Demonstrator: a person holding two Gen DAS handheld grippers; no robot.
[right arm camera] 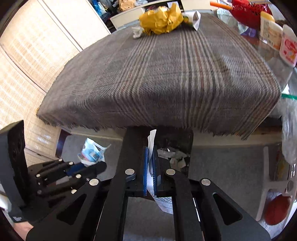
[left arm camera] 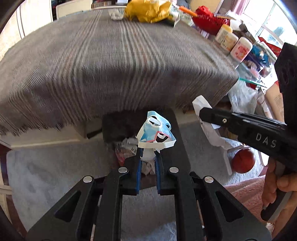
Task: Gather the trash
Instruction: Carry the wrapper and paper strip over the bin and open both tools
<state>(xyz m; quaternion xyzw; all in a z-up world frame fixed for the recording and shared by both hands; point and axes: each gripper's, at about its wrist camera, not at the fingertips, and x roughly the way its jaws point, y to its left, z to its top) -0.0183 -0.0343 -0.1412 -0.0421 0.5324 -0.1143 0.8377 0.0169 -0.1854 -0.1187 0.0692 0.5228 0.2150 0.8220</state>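
Note:
My left gripper (left arm camera: 148, 153) is shut on a blue and white torn wrapper (left arm camera: 156, 131), held above a dark bin (left arm camera: 111, 126) with scraps in it, below the table edge. My right gripper (right arm camera: 150, 150) is shut on a white paper scrap (right arm camera: 151, 138), held over the same bin (right arm camera: 174, 140). In the left wrist view the right gripper (left arm camera: 202, 109) is at the right with the paper (left arm camera: 199, 102) sticking out. In the right wrist view the left gripper (right arm camera: 89, 163) and its wrapper (right arm camera: 91, 152) are at lower left. A crumpled yellow bag (left arm camera: 148, 10) and a white wad (left arm camera: 116, 14) lie at the table's far end.
A grey striped cloth (left arm camera: 111, 61) covers the table. Jars (left arm camera: 241, 48) and a red basket (left arm camera: 207, 18) stand at its right side. A reddish ball (left arm camera: 243, 161) and a clear plastic bag (left arm camera: 241, 96) are at the right above grey carpet (left arm camera: 55, 166).

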